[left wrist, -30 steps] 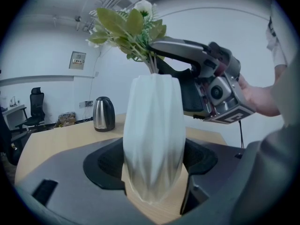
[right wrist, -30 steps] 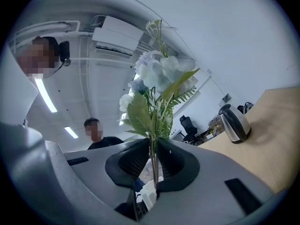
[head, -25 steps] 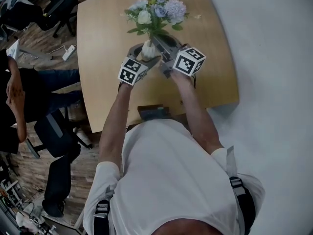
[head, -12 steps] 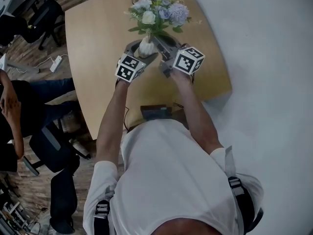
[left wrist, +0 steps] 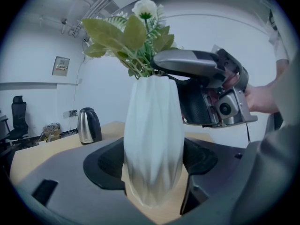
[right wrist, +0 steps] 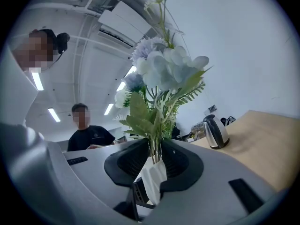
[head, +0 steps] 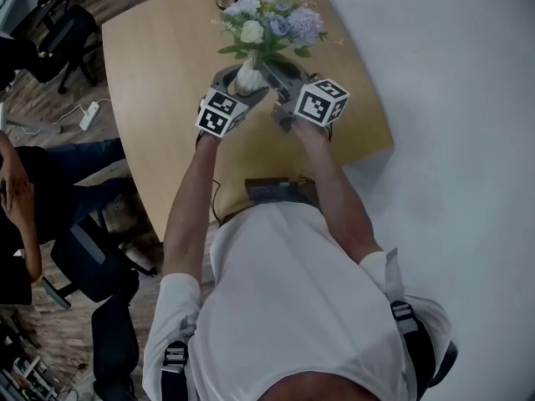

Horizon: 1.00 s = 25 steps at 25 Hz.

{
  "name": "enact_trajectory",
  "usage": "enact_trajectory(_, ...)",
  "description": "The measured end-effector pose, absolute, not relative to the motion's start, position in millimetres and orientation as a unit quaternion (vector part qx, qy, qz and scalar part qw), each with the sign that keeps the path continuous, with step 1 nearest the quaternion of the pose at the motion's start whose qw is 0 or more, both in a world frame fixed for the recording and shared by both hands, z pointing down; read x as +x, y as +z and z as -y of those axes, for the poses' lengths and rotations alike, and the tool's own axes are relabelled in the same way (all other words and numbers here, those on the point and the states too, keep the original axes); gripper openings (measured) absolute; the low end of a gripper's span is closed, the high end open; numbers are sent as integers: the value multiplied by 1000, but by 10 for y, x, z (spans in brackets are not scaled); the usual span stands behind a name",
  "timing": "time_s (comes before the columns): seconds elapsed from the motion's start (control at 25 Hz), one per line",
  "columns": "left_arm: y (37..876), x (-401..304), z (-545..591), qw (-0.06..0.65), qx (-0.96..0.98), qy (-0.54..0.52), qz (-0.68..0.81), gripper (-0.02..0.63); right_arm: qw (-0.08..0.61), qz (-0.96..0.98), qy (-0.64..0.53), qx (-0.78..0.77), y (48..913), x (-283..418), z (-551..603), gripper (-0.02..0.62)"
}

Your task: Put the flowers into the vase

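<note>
Vase (left wrist: 153, 125): upright at our 12 o'clock, seemingly resting on the table (head: 159, 98).
Left gripper (left wrist: 153, 165): reaches in from 7 o'clock; jaws wide, pressed on both sides of the vase.
Right gripper (right wrist: 154, 161): reaches in from 4 o'clock; jaws narrow round the stems just above the vase mouth, and they have just been easing open.
Flowers (right wrist: 161, 74): stems run 6 to 12, lower ends inside the vase.
Coming move: we judge the right gripper is nearer; it must release, then back off toward 4 o'clock.

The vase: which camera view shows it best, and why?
The left gripper view: the white vase fills the centre, visible from rim to base. The head view shows only a small part below the flowers; the right gripper view shows just its top edge.
</note>
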<state>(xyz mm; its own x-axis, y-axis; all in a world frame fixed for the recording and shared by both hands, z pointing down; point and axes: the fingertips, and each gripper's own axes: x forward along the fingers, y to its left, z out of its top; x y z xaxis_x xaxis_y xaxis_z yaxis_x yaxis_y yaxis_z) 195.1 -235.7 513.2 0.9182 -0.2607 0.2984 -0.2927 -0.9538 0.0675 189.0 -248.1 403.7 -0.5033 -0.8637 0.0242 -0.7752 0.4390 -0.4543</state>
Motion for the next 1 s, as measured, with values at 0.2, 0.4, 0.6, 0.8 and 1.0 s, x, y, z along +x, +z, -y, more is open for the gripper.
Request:
enact_trajectory(0.2,5132,1978,2455,46,978,140,149,359,90,-849,-205,-479,4069,1907,2522,86)
enact_trajectory(0.4,5124,2061,2517,43,978,124,160,357,77,-859,-204,-463,4092,1970,2562,113)
enact_trajectory(0.6,5129,1992,2511,38,980,107,163,357,66,-864,-208,-454,4113,1887,2547,194)
enact_trajectory(0.8,5165,1865,2472,43,984,87,148,357,64,-856,-210,-468,4193,1807,2542,213)
enact_trajectory(1.0,5360,1872,2590,47,987,51,143,356,49,-860,-192,-469,4420,1824,2662,213)
